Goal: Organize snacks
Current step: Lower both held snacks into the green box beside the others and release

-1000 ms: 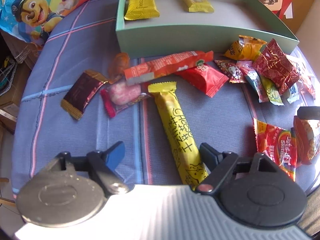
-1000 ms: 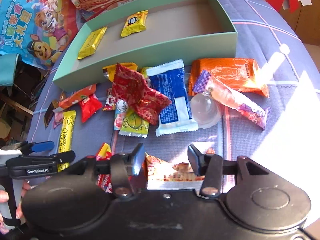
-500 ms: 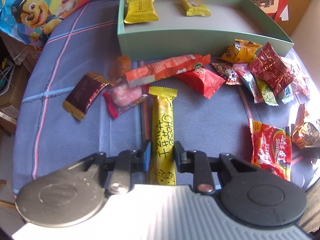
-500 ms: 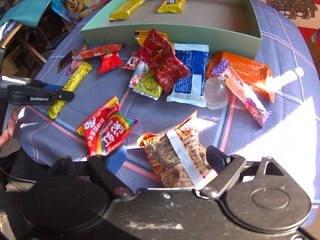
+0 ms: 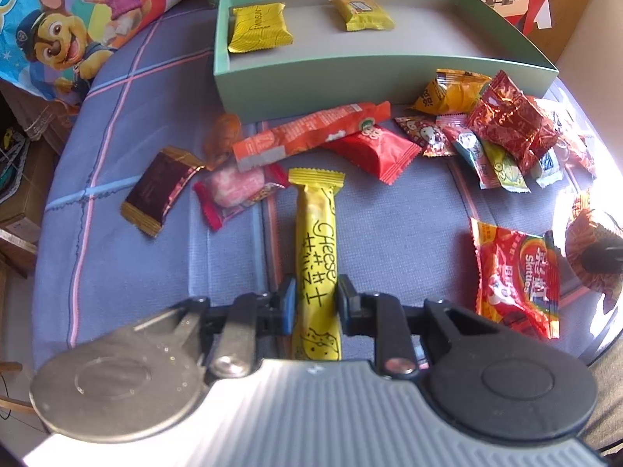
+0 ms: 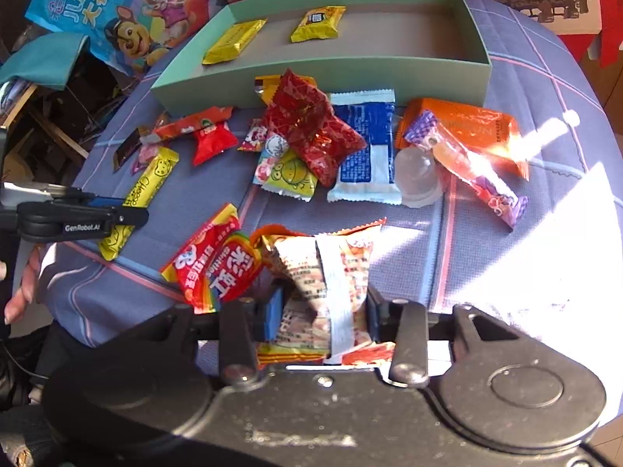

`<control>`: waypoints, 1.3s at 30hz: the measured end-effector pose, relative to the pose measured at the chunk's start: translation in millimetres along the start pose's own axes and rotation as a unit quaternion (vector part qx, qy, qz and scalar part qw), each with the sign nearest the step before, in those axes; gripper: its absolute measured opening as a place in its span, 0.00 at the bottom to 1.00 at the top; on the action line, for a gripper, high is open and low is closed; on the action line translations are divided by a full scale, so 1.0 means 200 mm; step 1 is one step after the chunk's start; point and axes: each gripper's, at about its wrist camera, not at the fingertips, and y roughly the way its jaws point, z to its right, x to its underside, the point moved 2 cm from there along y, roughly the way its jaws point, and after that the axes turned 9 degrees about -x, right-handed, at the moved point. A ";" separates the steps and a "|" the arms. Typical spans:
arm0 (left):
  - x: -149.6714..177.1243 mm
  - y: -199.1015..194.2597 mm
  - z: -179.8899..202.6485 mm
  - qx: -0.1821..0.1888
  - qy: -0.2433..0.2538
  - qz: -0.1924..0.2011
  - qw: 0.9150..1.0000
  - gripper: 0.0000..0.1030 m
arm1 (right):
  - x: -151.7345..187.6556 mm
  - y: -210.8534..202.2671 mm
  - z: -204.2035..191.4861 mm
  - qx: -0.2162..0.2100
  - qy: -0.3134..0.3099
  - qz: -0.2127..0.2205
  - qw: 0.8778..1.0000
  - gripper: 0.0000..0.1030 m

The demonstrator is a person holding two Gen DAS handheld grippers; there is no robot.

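Observation:
A long yellow cheese bar point(image 5: 315, 233) lies on the blue cloth, and my left gripper point(image 5: 315, 295) has its jaws closing, pads pressed against the bar's near end. In the right wrist view the same bar point(image 6: 150, 183) shows at the left. My right gripper point(image 6: 323, 307) also has its jaws closing, and both pads squeeze a crumpled orange snack bag point(image 6: 331, 264). A red Skittles packet point(image 6: 218, 268) lies just left of that bag. The green box point(image 5: 350, 78) stands at the back with two yellow packets point(image 5: 259, 33) inside.
Several loose snacks lie heaped before the box: a red foil bag point(image 6: 311, 128), a blue-white packet point(image 6: 366, 148), an orange packet point(image 6: 459, 124), a clear jelly cup point(image 6: 418, 175). A cartoon-dog bag point(image 5: 50, 31) lies at the back left. The cloth's edge drops off at left.
The left jaws went from wide open to shut on the cheese bar. The right jaws spread around the orange bag, then closed onto it.

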 end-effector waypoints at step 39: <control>-1.22 0.42 0.04 0.024 -0.026 0.045 0.998 0.21 | -1.31 0.49 0.25 0.024 0.093 0.086 0.992 0.39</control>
